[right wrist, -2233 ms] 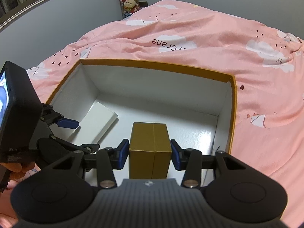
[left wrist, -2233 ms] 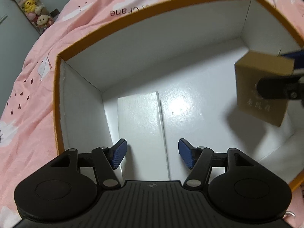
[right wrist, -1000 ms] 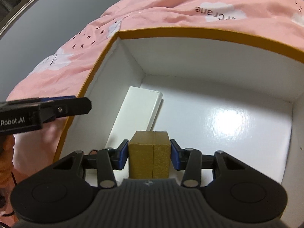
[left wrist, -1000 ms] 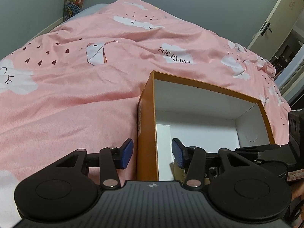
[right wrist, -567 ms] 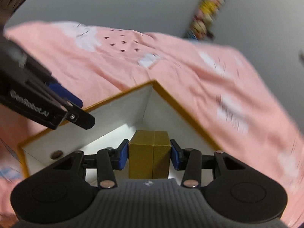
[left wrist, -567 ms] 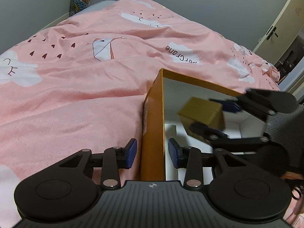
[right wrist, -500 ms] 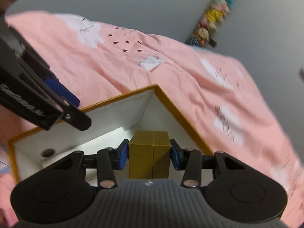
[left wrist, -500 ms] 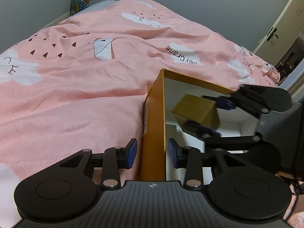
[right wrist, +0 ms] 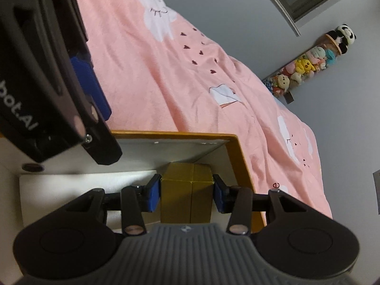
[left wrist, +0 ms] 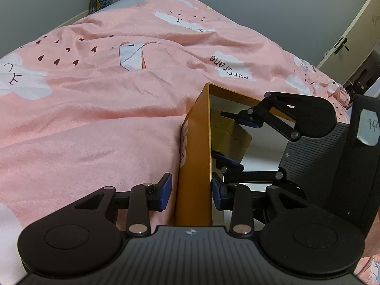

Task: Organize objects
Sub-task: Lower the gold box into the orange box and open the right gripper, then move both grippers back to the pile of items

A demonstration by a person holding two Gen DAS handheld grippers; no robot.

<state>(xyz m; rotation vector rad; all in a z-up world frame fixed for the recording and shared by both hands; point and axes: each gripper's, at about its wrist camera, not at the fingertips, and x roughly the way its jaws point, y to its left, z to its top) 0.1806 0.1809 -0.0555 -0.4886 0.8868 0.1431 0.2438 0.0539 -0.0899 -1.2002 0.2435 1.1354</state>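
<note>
Right claw [right wrist: 187, 194] clamped on brown carton [right wrist: 186, 191], inside orange box [right wrist: 239, 156] at corner beside wall. Left claw [left wrist: 191, 191] straddles orange box wall, pads parted, not quite touching. Pink bed [left wrist: 95, 109] beneath.

A pink duvet [left wrist: 95, 123] with white clouds, dark hearts and upside-down "perCrane" lettering fills the view from 9 to 1 o'clock. A column of plush toys [right wrist: 308, 66] hangs on the grey wall [right wrist: 237, 19] at 2 o'clock. A door with a handle [left wrist: 342, 45] stands at 2 o'clock.
</note>
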